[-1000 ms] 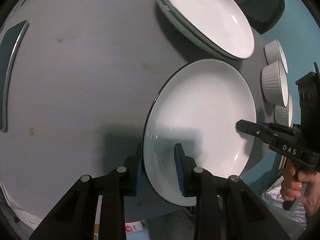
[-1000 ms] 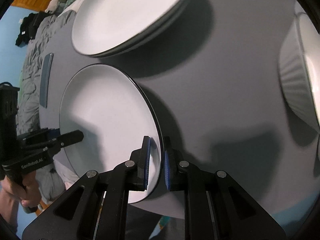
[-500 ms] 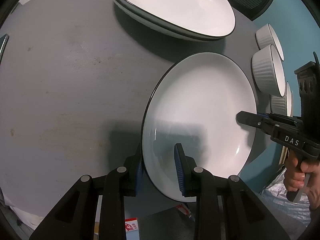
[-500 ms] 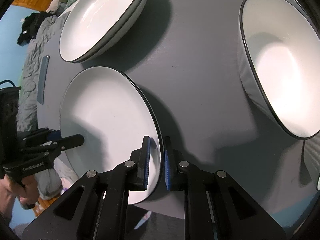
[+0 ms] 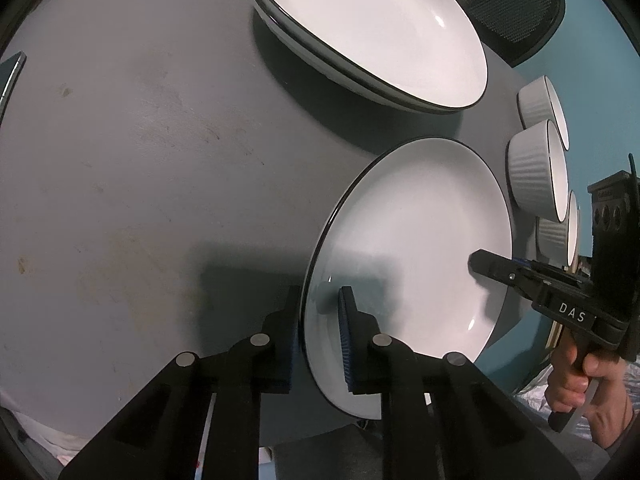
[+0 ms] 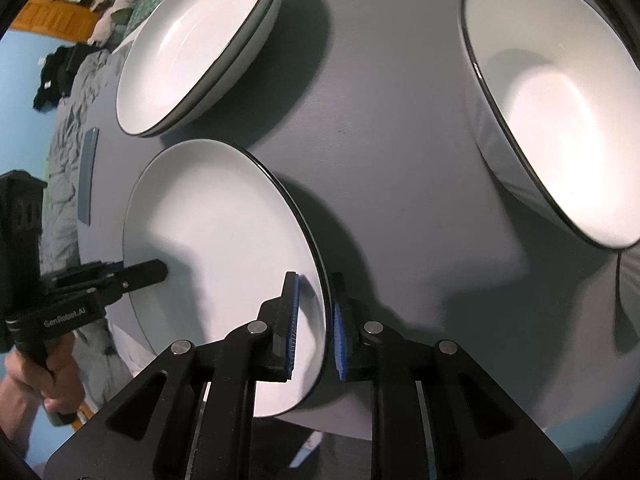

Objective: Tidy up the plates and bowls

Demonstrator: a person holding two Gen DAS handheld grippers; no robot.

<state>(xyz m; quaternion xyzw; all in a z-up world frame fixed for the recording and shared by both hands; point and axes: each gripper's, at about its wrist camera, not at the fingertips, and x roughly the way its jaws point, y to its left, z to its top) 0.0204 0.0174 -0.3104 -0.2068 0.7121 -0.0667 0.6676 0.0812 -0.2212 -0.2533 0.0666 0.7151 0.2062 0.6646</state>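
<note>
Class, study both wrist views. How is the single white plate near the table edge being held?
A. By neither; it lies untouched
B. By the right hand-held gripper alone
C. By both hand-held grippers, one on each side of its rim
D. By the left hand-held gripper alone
C: the left hand-held gripper and the right hand-held gripper each clamp the rim of the plate on opposite sides.

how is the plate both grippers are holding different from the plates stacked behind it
The single white black-rimmed plate is pinched at opposite rims by the left gripper and right gripper; the stack of white plates is ungripped. The held plate is alone and overhangs the grey table edge; the stack has at least two nested plates, fully on the table. Both look white with thin dark rims.
</note>
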